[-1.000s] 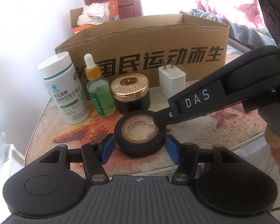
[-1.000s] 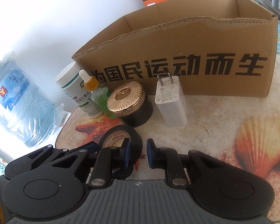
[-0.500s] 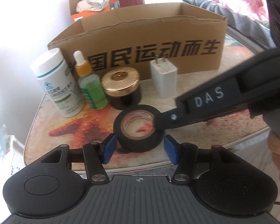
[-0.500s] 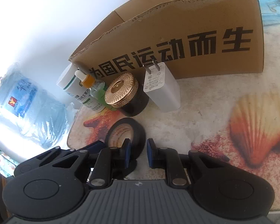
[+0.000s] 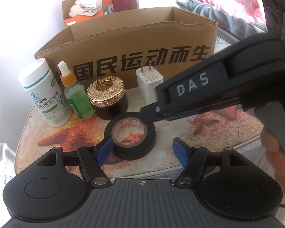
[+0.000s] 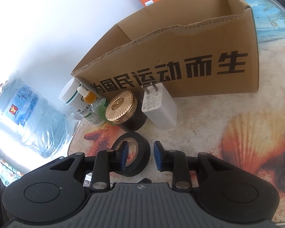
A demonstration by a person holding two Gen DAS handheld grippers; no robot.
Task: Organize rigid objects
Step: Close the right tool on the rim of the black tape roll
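A black tape roll (image 5: 130, 135) (image 6: 132, 156) lies flat on the table near its front edge. My left gripper (image 5: 142, 152) is open, its left pad beside the roll, its right pad well clear of it. My right gripper (image 6: 139, 156) is open above the roll's right side and shows in the left wrist view (image 5: 150, 116) coming in from the right. Behind the roll stand a white pill bottle (image 5: 42, 93), a green dropper bottle (image 5: 77, 95), a gold-lidded black jar (image 5: 108, 96) and a white charger (image 5: 149, 85). An open cardboard box (image 5: 142, 55) stands behind them.
The table top (image 6: 228, 123) has a starfish and shell print. A blue water jug (image 6: 26, 114) stands off its left edge. An orange box with cloth (image 5: 85, 11) sits behind the cardboard box. Bedding lies at the far right.
My right gripper has opened from nearly shut and risen a little. My left gripper has opened wider and drawn back. The tape roll has stayed on the table.
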